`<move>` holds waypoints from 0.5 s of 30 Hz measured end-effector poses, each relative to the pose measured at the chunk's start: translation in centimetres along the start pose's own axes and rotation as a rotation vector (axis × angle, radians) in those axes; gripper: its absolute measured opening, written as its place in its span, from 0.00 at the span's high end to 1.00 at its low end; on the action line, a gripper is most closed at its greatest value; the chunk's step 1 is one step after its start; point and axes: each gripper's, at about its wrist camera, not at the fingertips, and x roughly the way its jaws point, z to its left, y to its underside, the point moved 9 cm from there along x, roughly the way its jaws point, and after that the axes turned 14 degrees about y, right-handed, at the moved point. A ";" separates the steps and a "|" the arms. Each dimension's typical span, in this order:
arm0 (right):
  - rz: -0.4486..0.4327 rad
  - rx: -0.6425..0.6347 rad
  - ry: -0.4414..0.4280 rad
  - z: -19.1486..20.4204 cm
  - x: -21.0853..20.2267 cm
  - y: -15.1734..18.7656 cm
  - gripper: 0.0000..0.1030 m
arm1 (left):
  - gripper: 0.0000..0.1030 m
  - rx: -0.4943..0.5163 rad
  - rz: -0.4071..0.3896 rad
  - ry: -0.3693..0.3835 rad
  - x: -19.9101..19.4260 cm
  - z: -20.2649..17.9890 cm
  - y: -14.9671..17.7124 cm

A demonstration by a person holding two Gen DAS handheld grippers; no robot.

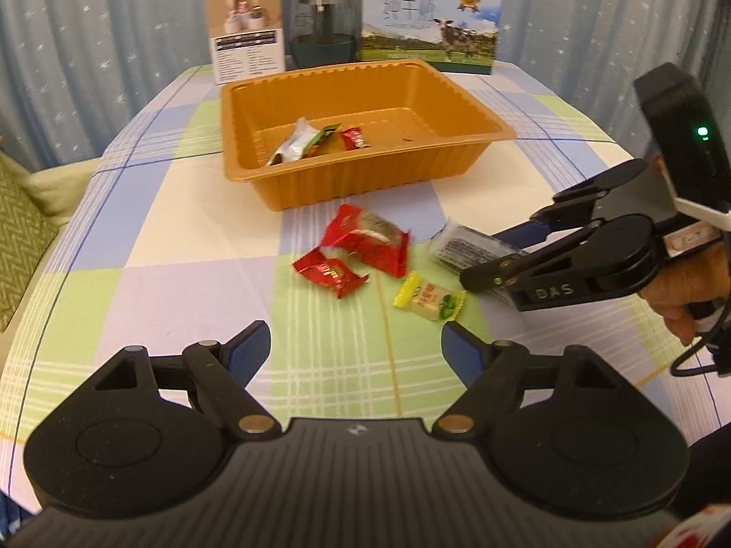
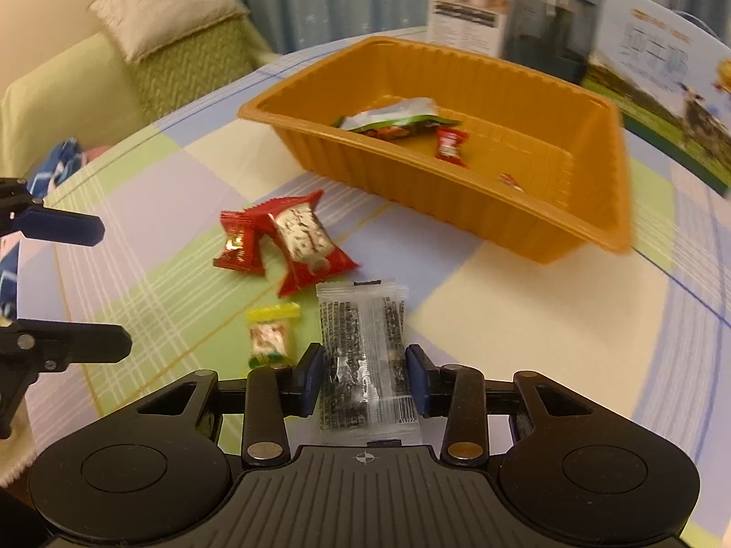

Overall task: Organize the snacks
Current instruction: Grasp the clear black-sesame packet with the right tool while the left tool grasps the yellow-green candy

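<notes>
Four wrapped snacks lie on the table near the orange tray (image 2: 457,214); the right tool (image 2: 365,379) pinches the clear, crinkly packet (image 2: 361,333), light and slippery, across its middle, while the left tool (image 1: 356,347) gapes wide, empty.

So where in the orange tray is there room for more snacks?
The orange tray is mostly bare. Its wrappers bunch at one end: a silver-green packet and a small red candy. The floor beyond them, toward the milk box, is open. In front of the tray it is crowded: red packets, a yellow candy, a clear packet.
</notes>
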 end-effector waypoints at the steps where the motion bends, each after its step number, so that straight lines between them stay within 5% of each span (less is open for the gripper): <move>1: 0.002 0.026 0.004 -0.6 -0.3 0.3 0.62 | 0.23 0.013 0.001 0.011 0.2 -0.2 -0.1; 10: 0.025 0.187 0.083 -5.5 -2.8 3.6 0.62 | 0.37 0.185 0.109 0.132 4.4 -3.4 0.0; 15: 0.023 0.216 0.096 -6.3 -3.5 4.4 0.62 | 0.41 0.249 0.129 0.112 6.6 -3.3 -0.3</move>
